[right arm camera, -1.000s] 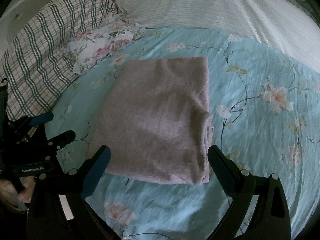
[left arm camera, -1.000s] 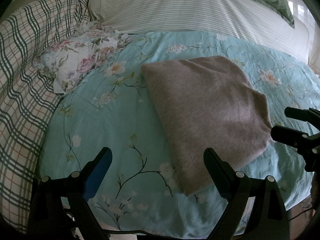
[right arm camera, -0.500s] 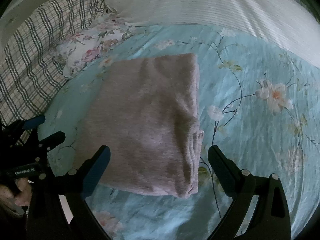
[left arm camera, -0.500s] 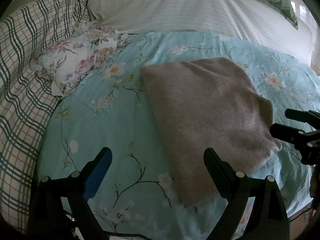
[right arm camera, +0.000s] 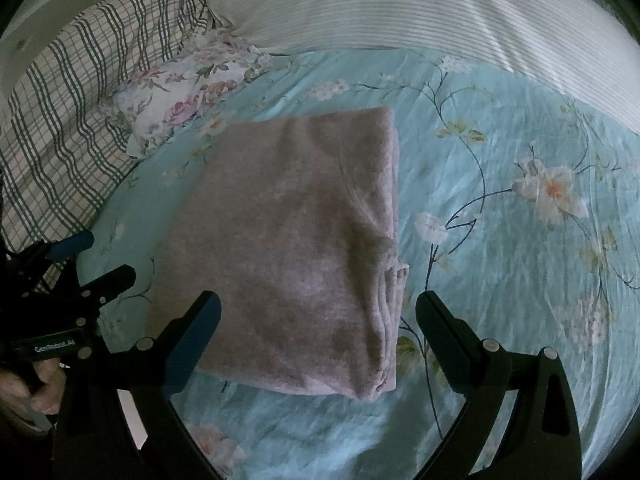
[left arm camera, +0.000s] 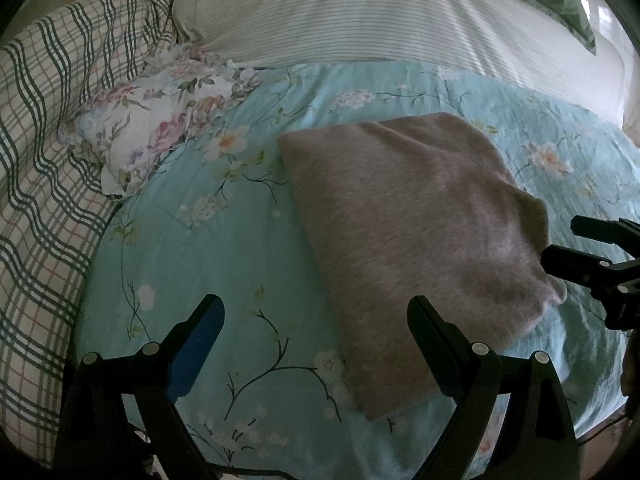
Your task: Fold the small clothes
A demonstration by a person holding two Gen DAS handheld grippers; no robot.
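A mauve-grey knit garment [left arm camera: 416,240] lies folded into a thick rectangle on the turquoise floral bedspread [left arm camera: 208,248]. In the right wrist view the folded garment [right arm camera: 296,248] shows its stacked layers along the right edge. My left gripper [left arm camera: 316,312] is open, hovering over the bedspread beside the garment's near left corner, with nothing between its fingers. My right gripper [right arm camera: 318,306] is open above the garment's near edge, holding nothing. Each gripper also shows at the edge of the other's view: the right gripper [left arm camera: 576,248] and the left gripper [right arm camera: 96,260].
A white floral pillowcase [left arm camera: 152,136] lies crumpled at the left. A green-checked blanket [left arm camera: 40,160] runs down the left side, a striped white pillow [left arm camera: 380,16] across the back. A hand [right arm camera: 36,384] holds the left gripper's handle. Open bedspread [right arm camera: 520,240] lies right of the garment.
Both grippers stayed open while the views shifted slightly over the folded garment. The garment has not changed shape.
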